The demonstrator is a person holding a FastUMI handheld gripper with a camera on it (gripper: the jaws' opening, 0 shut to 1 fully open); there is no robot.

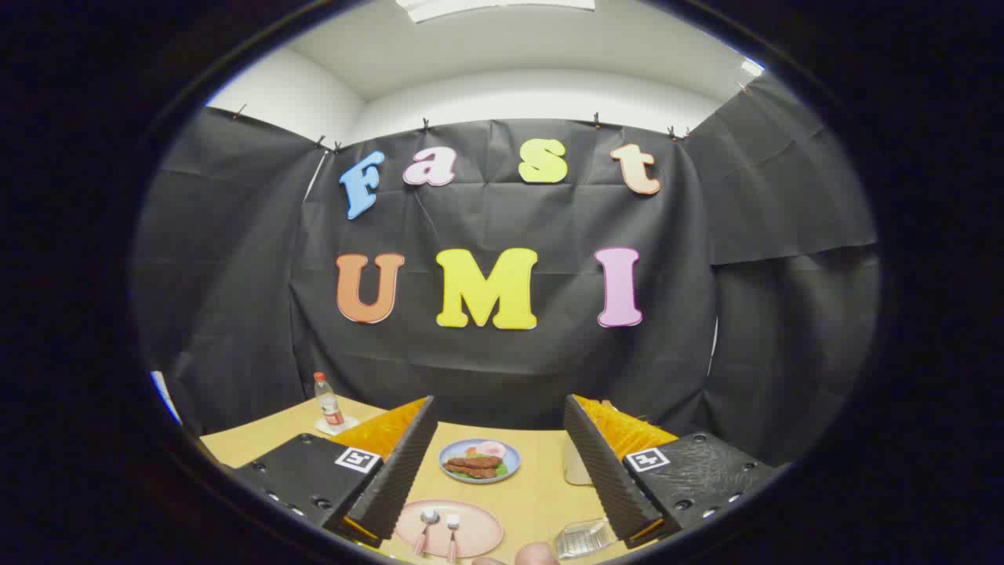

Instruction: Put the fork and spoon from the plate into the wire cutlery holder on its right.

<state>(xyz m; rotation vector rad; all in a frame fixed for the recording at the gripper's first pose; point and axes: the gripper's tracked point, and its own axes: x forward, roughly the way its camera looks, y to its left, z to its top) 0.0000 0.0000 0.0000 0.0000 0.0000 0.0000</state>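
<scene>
Our gripper, fingers wide apart and empty, hangs above the pink plate with spoon and fork; the wire holder right of it is half-hidden.

claw | jaws apart | ribbed finger pads | square coded marker tags | dark bodies with screw holes

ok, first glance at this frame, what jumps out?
The gripper, fingers wide open and holding nothing, frames the wooden table. Between the fingers and nearest sits a pink plate with a spoon and fork; beyond it a blue plate of food. The wire holder lies right of the pink plate.
</scene>
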